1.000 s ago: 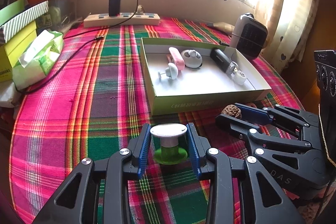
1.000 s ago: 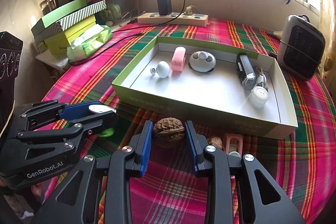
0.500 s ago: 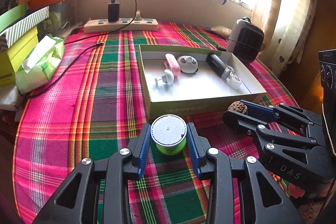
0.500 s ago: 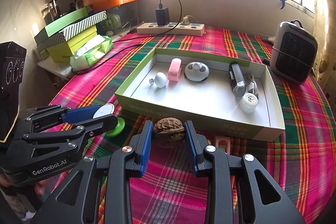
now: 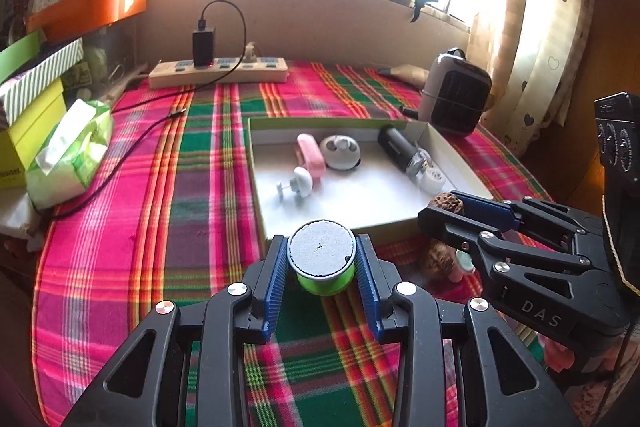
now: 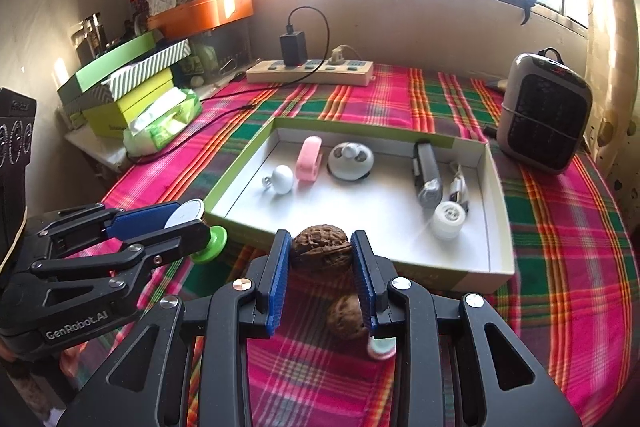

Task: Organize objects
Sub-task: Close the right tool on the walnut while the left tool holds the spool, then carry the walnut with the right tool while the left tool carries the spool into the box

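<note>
Sunlit window wall behind, a plaid tablecloth (image 6: 560, 227) over the round table. At the table's left edge, stacked boxes (image 6: 120, 83) and a tissue pack (image 6: 164, 121); along the far edge, a power strip (image 6: 310, 71). Centre: an open shallow box (image 6: 496, 227) already holding small items. Just short of its near-left corner, left gripper (image 5: 322, 267) clamped on a green spool (image 5: 324, 261) with a white top, lifted clear of the cloth. Beside it, before the box's near wall, right gripper (image 6: 322, 259) closed on a walnut (image 6: 322, 253). Below, on the cloth near the front edge, a second walnut (image 6: 346, 315) and a small pink piece (image 6: 380, 347) (partly hidden). Far right, a small heater (image 6: 544, 119).

Risks, as judged: walnut rolling out of the ribbed pads if squeezed off-centre; spool slipping from the grip; tongs bumping together while crossing the box's near wall, or clipping that wall if carried low.
</note>
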`<action>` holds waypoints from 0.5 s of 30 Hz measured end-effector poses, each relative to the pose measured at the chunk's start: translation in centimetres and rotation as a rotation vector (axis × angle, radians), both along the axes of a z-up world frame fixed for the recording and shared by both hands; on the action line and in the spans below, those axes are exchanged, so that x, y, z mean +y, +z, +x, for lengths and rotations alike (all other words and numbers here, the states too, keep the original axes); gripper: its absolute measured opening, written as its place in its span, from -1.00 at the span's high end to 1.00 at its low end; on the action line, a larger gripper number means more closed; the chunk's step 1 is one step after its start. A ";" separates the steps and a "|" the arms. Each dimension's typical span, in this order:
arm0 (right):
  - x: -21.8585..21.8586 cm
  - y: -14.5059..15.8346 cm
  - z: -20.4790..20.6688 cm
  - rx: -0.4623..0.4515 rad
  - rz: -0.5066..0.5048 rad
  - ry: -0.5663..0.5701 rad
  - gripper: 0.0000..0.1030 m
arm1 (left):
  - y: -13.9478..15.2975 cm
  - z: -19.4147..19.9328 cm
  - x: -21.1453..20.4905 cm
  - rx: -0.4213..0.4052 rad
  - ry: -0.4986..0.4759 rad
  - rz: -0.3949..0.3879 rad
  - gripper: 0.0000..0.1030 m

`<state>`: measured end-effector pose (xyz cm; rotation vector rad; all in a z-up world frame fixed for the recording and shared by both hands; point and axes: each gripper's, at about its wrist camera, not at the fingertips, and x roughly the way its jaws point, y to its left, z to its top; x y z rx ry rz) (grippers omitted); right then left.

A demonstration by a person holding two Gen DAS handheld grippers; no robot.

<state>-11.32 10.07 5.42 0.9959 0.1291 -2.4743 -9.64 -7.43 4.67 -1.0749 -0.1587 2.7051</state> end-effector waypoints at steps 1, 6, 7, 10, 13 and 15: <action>0.1 0.1 -0.2 0.002 0.002 -0.002 0.38 | 0.1 -0.2 0.1 0.001 -0.002 0.003 0.38; 0.3 0.1 -2.0 0.004 0.020 -0.012 0.38 | 0.2 -1.2 0.7 0.002 -0.009 -0.003 0.38; 0.3 0.1 -2.4 0.004 0.022 -0.013 0.38 | 0.2 -1.5 0.8 0.001 -0.013 0.000 0.38; 0.4 0.0 -3.6 0.009 0.043 -0.024 0.38 | 0.3 -2.2 1.2 0.003 -0.015 -0.001 0.38; 0.6 -0.2 -4.9 0.000 0.053 -0.029 0.38 | 0.2 -2.9 1.5 0.002 -0.017 -0.002 0.38; 0.6 -0.3 -5.7 0.003 0.067 -0.034 0.38 | 0.1 -3.4 1.6 0.000 -0.017 -0.005 0.38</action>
